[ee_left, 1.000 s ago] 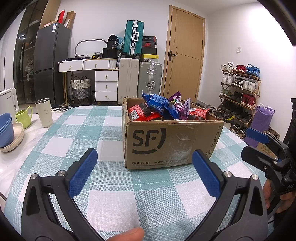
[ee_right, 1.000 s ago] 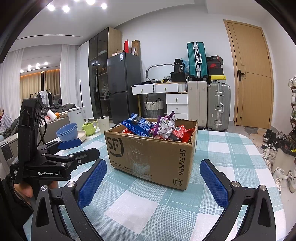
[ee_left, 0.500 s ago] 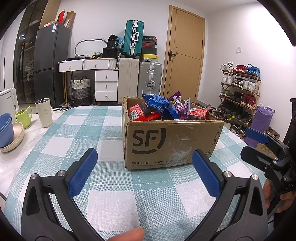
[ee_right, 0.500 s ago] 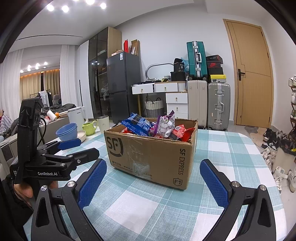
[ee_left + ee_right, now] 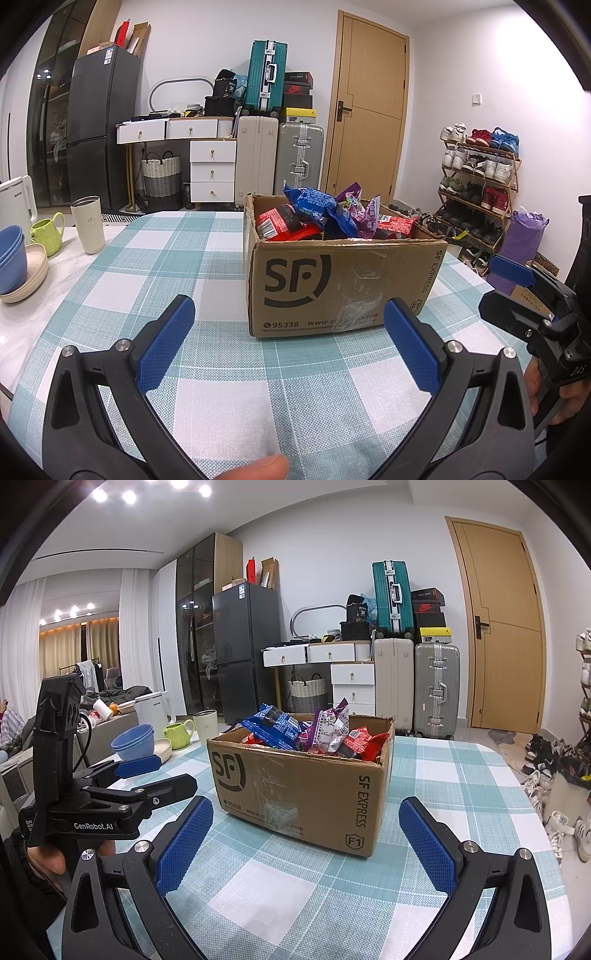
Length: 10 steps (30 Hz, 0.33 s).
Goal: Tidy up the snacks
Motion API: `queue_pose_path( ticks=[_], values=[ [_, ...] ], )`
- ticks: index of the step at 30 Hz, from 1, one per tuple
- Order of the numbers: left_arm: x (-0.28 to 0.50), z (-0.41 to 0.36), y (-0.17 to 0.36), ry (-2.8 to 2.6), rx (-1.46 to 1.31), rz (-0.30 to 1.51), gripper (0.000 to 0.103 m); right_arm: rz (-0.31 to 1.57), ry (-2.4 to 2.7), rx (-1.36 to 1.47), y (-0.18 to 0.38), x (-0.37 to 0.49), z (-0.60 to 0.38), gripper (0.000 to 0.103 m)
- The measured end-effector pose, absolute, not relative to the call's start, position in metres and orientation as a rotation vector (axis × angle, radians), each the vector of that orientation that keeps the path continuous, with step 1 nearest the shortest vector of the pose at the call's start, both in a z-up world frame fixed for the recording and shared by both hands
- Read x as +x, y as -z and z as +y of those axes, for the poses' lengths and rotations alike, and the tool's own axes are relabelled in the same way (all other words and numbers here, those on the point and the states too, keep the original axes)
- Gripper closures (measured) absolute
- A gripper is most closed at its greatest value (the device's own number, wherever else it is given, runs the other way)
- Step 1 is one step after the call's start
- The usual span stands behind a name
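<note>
A table (image 5: 229, 398) covered with a teal and white checked cloth fills the lower part of both views. On it, near the middle, stands an open cardboard box (image 5: 343, 284) printed with "SF" and "SF EXPRESS", its flaps up and its front face turned toward the left wrist camera. The box is heaped with snack packets (image 5: 325, 218): a blue one on top, purple ones beside it, red ones lower down and at both ends, all inside the rim.

The left gripper (image 5: 290, 343) hovers over the cloth just short of the box, its blue pads spread wide apart with nothing between them. The right gripper (image 5: 301, 843) hangs near the box's right front corner, also spread wide and holding nothing. Each tool shows in the other's view, off to the side of the box.

At the table's left edge, well apart from the box, sit stacked blue bowls (image 5: 13, 258) on cream plates, a green mug (image 5: 48, 232), a pale tumbler (image 5: 88, 229) and a white kettle (image 5: 153, 712)
</note>
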<state>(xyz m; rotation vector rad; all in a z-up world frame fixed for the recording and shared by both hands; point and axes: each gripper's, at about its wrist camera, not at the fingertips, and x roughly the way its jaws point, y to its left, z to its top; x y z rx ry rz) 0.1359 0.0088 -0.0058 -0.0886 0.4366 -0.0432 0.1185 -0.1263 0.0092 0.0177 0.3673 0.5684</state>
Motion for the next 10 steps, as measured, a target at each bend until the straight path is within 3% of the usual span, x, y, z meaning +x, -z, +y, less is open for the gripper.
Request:
queue_pose_path(
  ticks=[10],
  values=[
    [0.1363, 0.0069, 0.0075, 0.054, -0.088, 0.441, 0.001, 0.370, -0.570, 0.018, -0.0088, 0.1187, -0.1264, 0.000]
  ],
)
